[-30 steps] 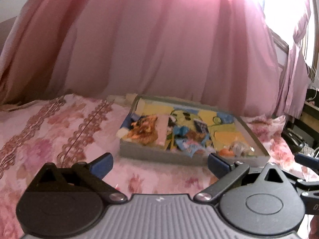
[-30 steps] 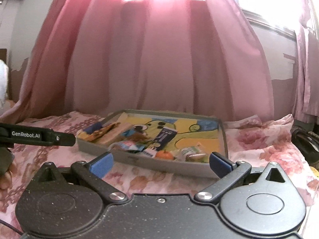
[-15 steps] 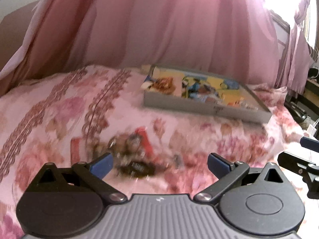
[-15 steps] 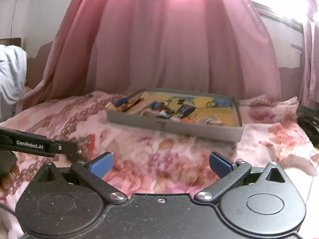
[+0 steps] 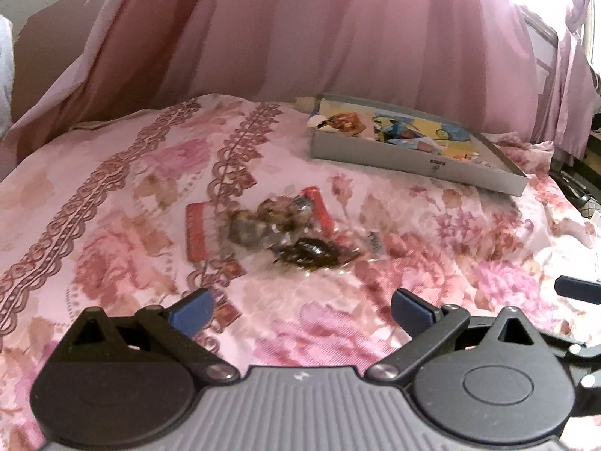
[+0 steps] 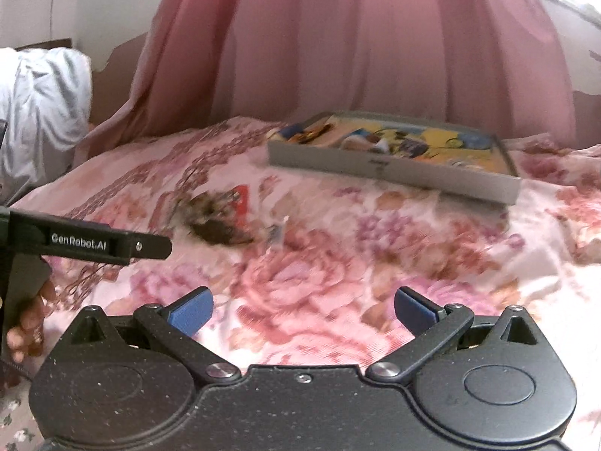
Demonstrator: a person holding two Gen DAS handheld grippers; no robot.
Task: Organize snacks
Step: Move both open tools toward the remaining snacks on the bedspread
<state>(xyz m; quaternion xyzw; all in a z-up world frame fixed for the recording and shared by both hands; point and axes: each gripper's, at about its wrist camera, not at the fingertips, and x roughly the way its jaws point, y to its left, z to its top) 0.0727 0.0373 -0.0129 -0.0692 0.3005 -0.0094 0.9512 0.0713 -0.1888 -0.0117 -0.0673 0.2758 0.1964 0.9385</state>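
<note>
Broadly, I see a floral pink bedspread (image 5: 124, 203), soft and rumpled, filling both views, with a pink curtain (image 5: 300, 37) hanging behind it. Far right on it lies a shallow grey tray (image 5: 413, 159), stiff-walled and rectangular, already holding several bright wrappers on a yellow printed base. Nearer, left of the tray and well apart from it, sits a loose snack packet (image 5: 285, 229): clear crinkly film with red ends, brown lumpy pieces inside, blurred in both views.

I judge the packet light, floppy and slippery, its contents probably crushable, so I would pinch a flat red sealed end rather than the bulging middle, and expect it to sag and swing once lifted.

My left gripper (image 5: 300, 310) hangs just short of the packet, blue pads spread wide with nothing between them. My right gripper (image 6: 302, 308) is likewise spread wide and empty, over bare bedspread nearer than the packet.
</note>
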